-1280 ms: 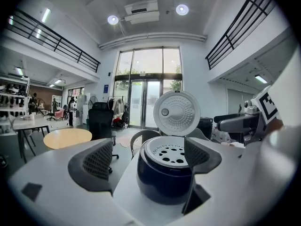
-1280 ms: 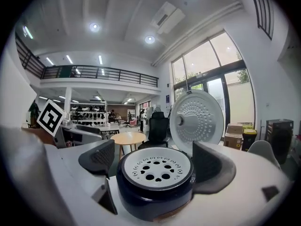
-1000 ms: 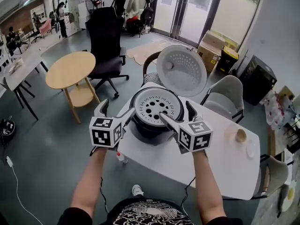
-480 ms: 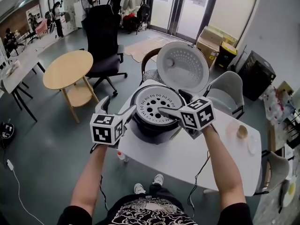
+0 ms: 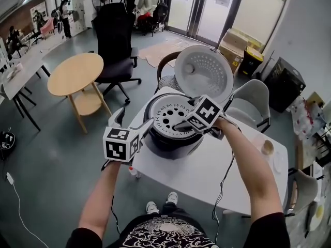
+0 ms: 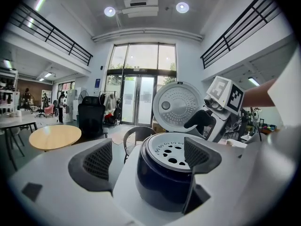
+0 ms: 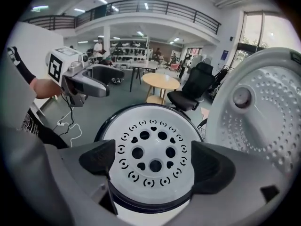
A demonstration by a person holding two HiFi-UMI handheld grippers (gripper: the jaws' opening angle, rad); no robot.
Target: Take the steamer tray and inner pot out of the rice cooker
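Two open claws at the rice cooker [image 5: 169, 138], with the steamer tray [image 5: 172, 115] sitting in it.

The rice cooker stands at the far left corner of the white surface [image 5: 207, 177], and its lid [image 5: 202, 74] is raised upright behind it. The perforated steamer tray lies flat in the cooker's mouth and covers what is under it. The right claw [image 7: 155, 161] hangs over the tray with its jaws wide apart and grips nothing. The left claw [image 6: 148, 157] is also open and empty, just beside the cooker's left side and aimed at its dark body.
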